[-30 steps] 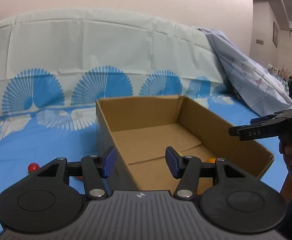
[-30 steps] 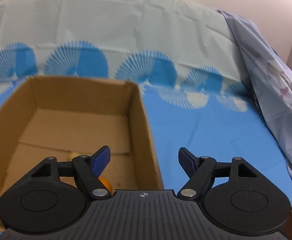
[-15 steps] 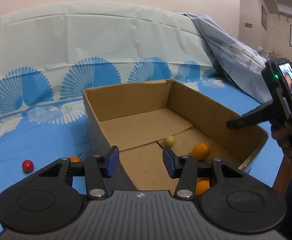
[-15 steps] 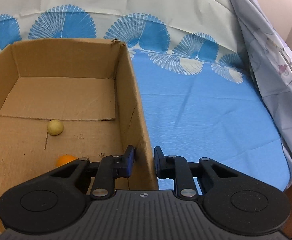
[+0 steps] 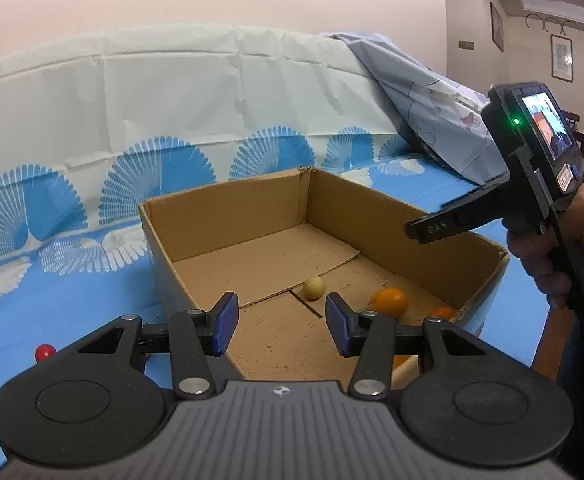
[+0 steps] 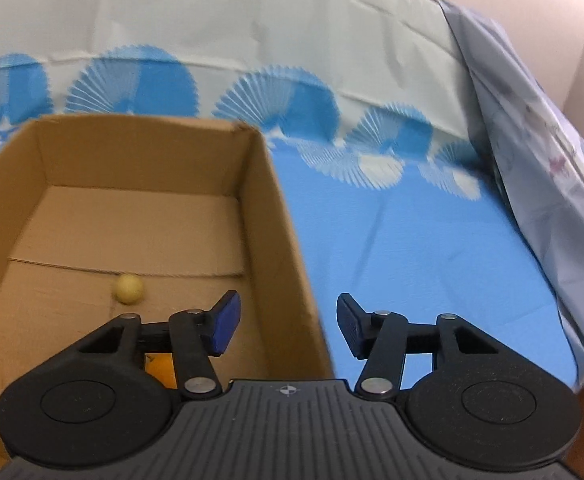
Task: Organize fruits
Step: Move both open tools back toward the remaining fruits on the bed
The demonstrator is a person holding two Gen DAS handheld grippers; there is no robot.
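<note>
— Cardboard, brown: does the open box (image 5: 372, 216) hold the fruit?
— Yes: a pale yellow ball (image 5: 314, 288) and orange fruit (image 5: 391, 303) inside; a red one (image 5: 45, 353) lies outside.
— Fingers?
— My left gripper (image 5: 278, 330) gapes empty; my right gripper (image 6: 284, 330), just opening, straddles the wall untouched.

Each handheld tool had a matte black ribbed body, two round black side discs, and silver pivot screws on its linkage arms. The left tool (image 5: 278, 330) and right tool (image 6: 288, 330) carried blue finger pads (image 5: 224, 322). Seen from the left wrist, the right tool showed a small lit screen (image 5: 548, 128), a green indicator light (image 5: 515, 121), and white "DAS" lettering (image 5: 436, 227).
</note>
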